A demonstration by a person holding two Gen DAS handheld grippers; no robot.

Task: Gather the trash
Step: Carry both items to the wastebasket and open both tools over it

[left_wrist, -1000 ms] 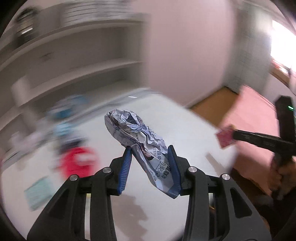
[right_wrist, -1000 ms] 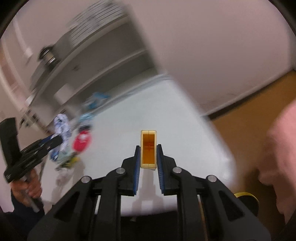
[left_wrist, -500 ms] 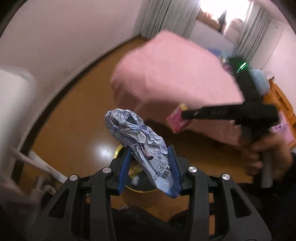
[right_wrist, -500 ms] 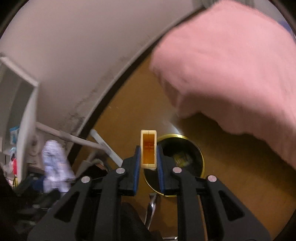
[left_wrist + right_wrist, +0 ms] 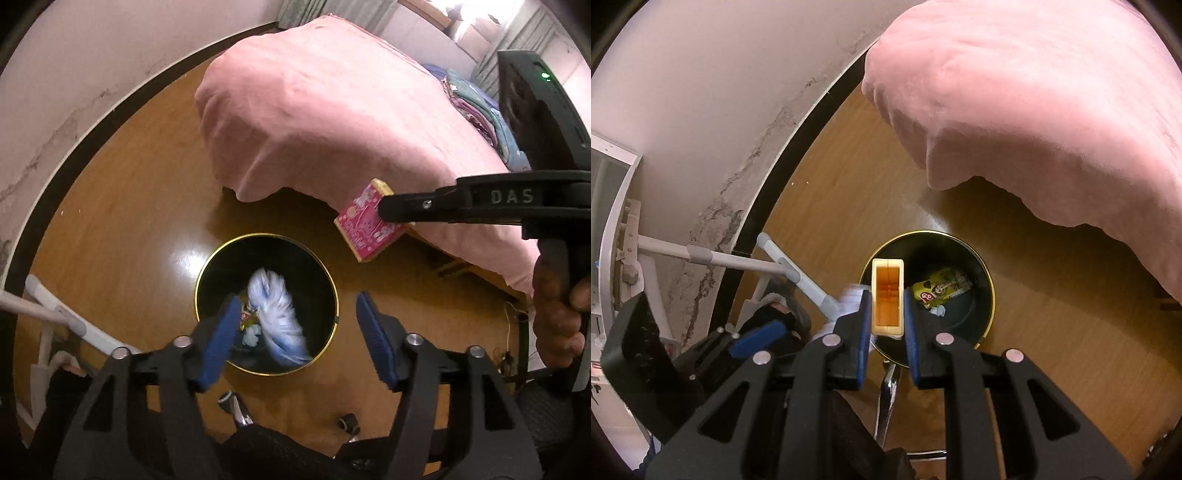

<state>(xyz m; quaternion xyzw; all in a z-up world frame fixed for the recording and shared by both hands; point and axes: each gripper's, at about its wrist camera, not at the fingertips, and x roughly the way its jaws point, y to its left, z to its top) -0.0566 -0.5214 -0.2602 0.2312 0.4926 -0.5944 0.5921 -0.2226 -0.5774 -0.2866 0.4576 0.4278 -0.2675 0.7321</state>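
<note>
Two claws hover above the bin (image 5: 334,295): left claw (image 5: 295,328) gapes released, its crumpled wrapper (image 5: 275,312) blurred inside the rim, seemingly mid-drop. Right claw (image 5: 886,314) clenches the small pink box (image 5: 367,221); next, I judge, centre it over the bin and release.

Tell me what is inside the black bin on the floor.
Inside the bin a blurred white-blue wrapper shows, plus a yellow packet and small white scraps. The bin's bottom beneath them is covered.

Pink blanket (image 5: 332,110) over wood floor (image 5: 129,192).
</note>
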